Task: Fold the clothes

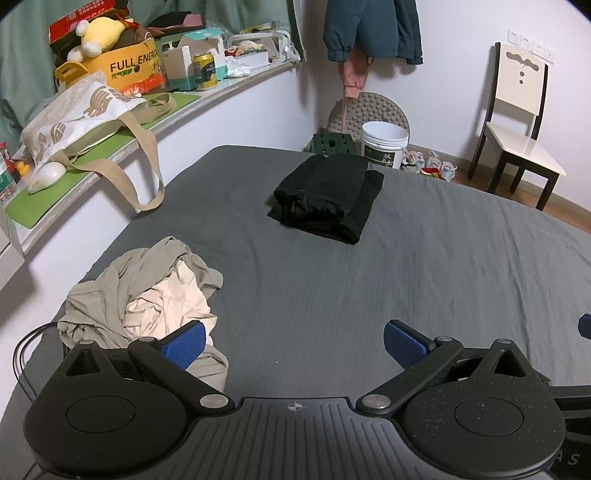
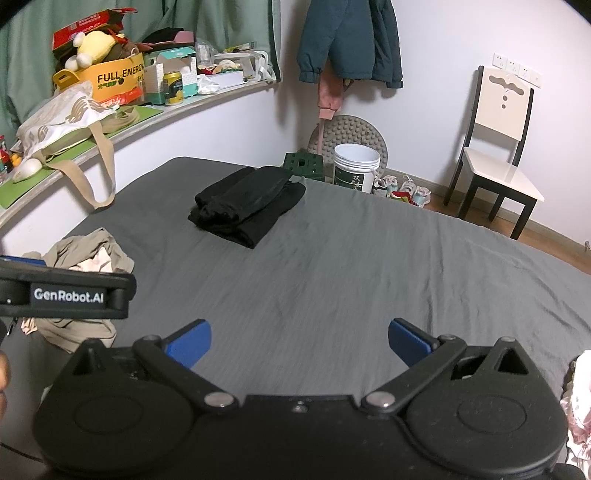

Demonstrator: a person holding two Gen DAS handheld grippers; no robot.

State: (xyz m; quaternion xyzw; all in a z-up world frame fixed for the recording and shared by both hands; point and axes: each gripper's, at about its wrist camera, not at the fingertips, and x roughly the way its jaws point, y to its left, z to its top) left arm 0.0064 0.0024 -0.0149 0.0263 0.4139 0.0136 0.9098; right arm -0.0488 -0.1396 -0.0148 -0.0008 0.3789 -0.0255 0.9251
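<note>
A folded black garment (image 1: 327, 197) (image 2: 247, 205) lies on the grey bed sheet (image 1: 424, 266) (image 2: 351, 266) toward the far side. A crumpled heap of olive and cream clothes (image 1: 147, 295) (image 2: 88, 258) sits at the near left edge of the bed. My left gripper (image 1: 293, 341) hovers above the sheet just right of that heap, open and holding nothing; its left blue pad (image 1: 183, 343) overlaps the heap's edge. My right gripper (image 2: 299, 343) is open over bare sheet, nothing between its blue pads. The left gripper's body (image 2: 66, 293) shows at the right wrist view's left edge.
A cluttered ledge (image 1: 207, 99) runs along the left wall with a tote bag (image 1: 85, 118), boxes and a can. Beyond the bed stand a white bucket (image 1: 384, 144), a green stool (image 1: 332, 142) and a chair (image 1: 517, 122). Jackets (image 1: 369, 29) hang on the wall.
</note>
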